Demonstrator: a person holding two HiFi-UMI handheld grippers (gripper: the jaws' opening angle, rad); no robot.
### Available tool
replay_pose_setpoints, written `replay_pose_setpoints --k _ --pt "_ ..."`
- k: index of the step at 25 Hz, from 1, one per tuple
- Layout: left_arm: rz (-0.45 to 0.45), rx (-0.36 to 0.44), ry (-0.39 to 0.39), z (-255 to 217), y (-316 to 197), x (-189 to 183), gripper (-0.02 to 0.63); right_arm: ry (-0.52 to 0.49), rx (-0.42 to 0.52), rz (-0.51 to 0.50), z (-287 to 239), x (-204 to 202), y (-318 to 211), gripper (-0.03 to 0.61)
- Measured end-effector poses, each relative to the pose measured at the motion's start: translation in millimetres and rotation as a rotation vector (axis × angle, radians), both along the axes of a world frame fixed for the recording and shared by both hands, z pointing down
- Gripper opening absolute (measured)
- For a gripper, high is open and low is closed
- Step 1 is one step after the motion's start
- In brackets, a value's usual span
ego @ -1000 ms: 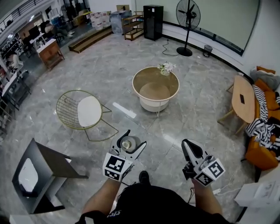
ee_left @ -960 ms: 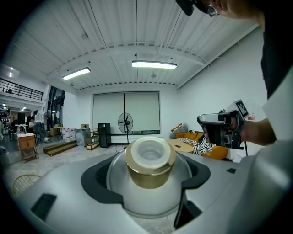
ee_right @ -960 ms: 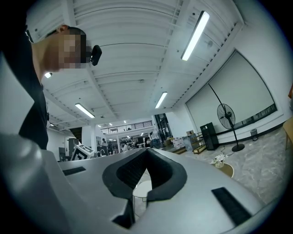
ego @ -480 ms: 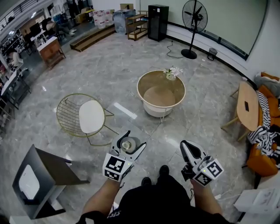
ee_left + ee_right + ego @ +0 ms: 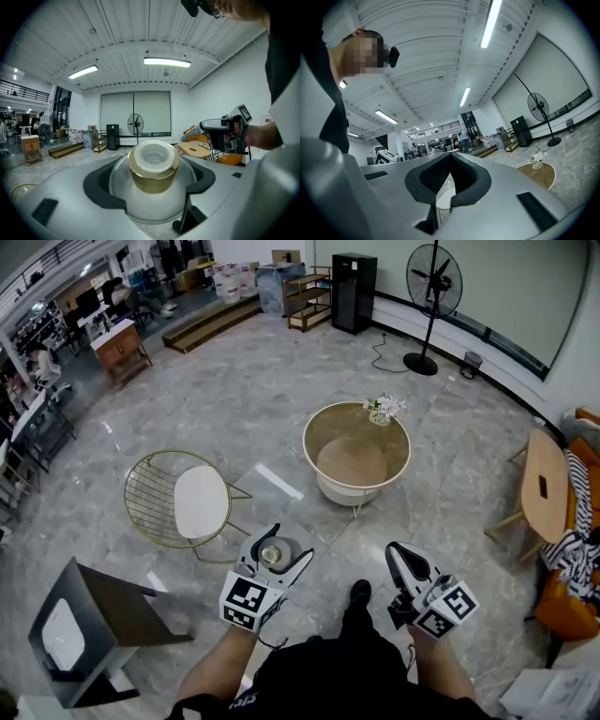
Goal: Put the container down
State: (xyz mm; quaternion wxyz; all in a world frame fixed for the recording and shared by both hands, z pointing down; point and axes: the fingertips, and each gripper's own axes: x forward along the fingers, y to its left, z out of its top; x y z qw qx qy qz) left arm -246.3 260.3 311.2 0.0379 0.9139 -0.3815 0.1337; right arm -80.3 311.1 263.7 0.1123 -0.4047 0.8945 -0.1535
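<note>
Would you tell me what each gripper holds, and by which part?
Left gripper: frosted white container with gold collar, clamped by its rounded body. Right gripper: nothing.

Bright, even indoor light. Ceiling strip lights (image 5: 167,62) glow at upper centre of the left gripper view. A long tube (image 5: 491,22) is blown out at the top of the right gripper view. In the head view the polished floor (image 5: 234,381) shows pale glare streaks near centre and only faint shadows. Heavy fisheye bend everywhere, with dark vignetted corners in both gripper views. The container (image 5: 153,178), close to the lens, is slightly soft.
</note>
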Motion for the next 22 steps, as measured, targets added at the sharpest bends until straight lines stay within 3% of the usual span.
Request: replay_pose_setpoints --k 5,14,22 --pt "-0.018 -0.009 -0.015 4 -54 31 0.347 -0.027 -0.013 -0.021 9 33 -58 0.015" --pt "-0.041 -0.028 -0.032 -4 -164 118 0.347 -0.056 -0.033 -0.056 9 118 -175 0.015" --pt "-0.056 -0.032 -0.023 -8 -229 183 0.347 -0.065 -0.042 -0.075 17 184 -239 0.015"
